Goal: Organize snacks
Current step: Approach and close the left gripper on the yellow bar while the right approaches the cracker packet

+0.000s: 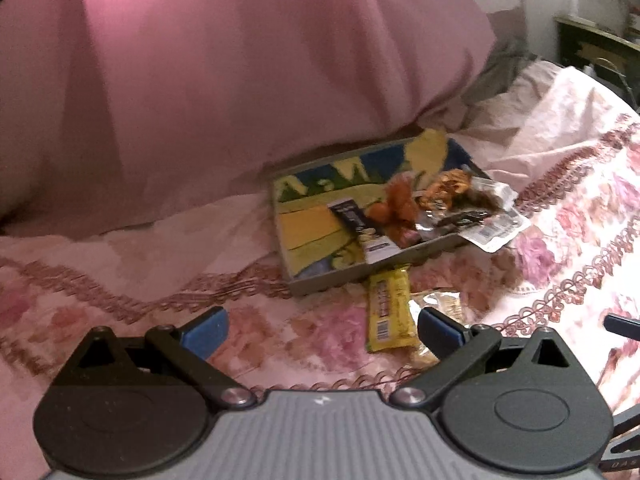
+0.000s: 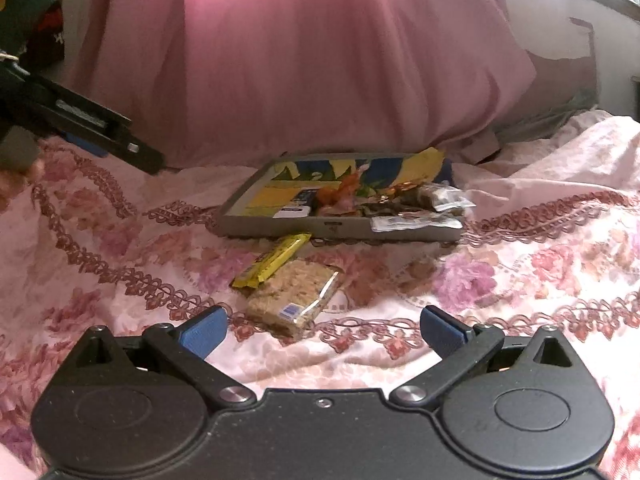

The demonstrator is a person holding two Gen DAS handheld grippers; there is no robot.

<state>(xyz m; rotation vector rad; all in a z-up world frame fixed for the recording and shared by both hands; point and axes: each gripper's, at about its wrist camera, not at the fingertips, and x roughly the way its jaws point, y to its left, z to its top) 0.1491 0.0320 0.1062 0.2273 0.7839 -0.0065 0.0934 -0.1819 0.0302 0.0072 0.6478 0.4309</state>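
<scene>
A: Where are the remaining snacks located relative to the grippers?

B: Two items are seen outside the tray (image 2: 340, 232), on the floral bedspread (image 2: 520, 280): a yellow bar (image 2: 272, 261) and a clear-wrapped cereal bar (image 2: 294, 294). Both lie just in front of the tray's near wall. The cereal bar is found directly ahead of the right gripper (image 2: 323, 330), slightly left of centre between its blue pads (image 2: 202, 334). The two bars are touching or overlapping at one corner.

A: How are the long axes oriented?

B: In the right wrist view, the yellow bar is laid diagonally, its far end almost touching the tray. The cereal bar runs roughly along the approach line, so it can probably be spanned across its width without much rotation.

A: What is the state of each gripper?

B: Both are held wide apart and nothing is gripped. The left gripper (image 1: 322, 332) is shown with the yellow bar (image 1: 390, 312) between its pads, toward the right one; the cereal bar (image 1: 438, 306) is partly hidden behind that pad.

A: Which gripper is judged nearer?

B: Each is close to one bar: right to the cereal bar, left to the yellow bar.

A: What stands in the way?

B: The tray already holds several wrapped snacks (image 2: 360, 200), crowded to its right, with two wrappers overhanging the rim. Free space is seen at its left. A pink pillow (image 2: 320, 60) sits behind the tray. The soft bedding may give under pressure.
</scene>
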